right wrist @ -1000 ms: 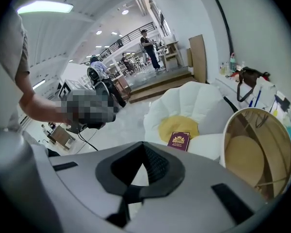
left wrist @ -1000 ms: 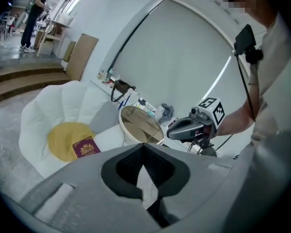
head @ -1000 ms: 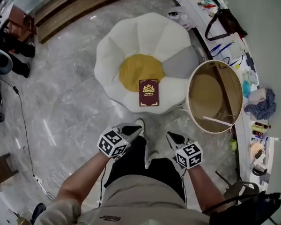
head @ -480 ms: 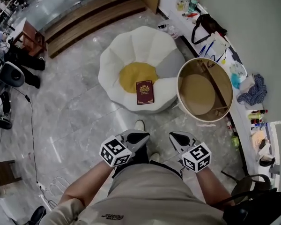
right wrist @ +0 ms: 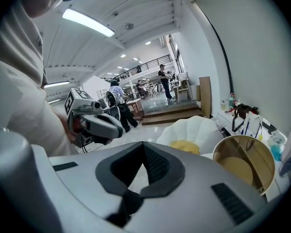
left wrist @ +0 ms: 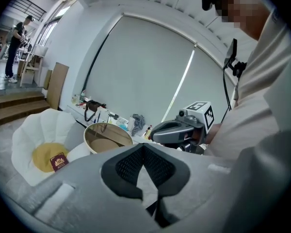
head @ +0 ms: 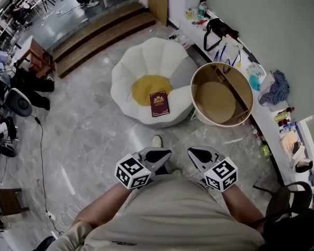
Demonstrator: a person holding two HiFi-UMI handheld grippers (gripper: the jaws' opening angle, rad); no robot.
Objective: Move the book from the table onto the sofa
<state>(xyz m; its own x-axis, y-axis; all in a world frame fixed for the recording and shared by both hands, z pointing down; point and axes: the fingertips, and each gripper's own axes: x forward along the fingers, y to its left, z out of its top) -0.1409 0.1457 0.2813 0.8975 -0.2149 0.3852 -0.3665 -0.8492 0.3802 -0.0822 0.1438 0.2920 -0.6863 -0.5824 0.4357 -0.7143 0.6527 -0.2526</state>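
the grey marble floor (head: 89, 135) takes up more of the head view than a second ago, and the wooden steps (head: 102, 30) now show in full at the top. the white flower-shaped sofa (head: 146, 61) and the round table (head: 214, 101) just to its right look smaller and sit higher in the picture. the left gripper (head: 157, 154) and the right gripper (head: 198, 155) stay side by side before the person's shirt, each with its jaws closed on nothing. the dark red book (head: 159, 103) lies flat where it lay before, on the sofa at the near edge of its yellow centre, well ahead of both grippers and apart from them. its gold emblem and lettering are too small to read.
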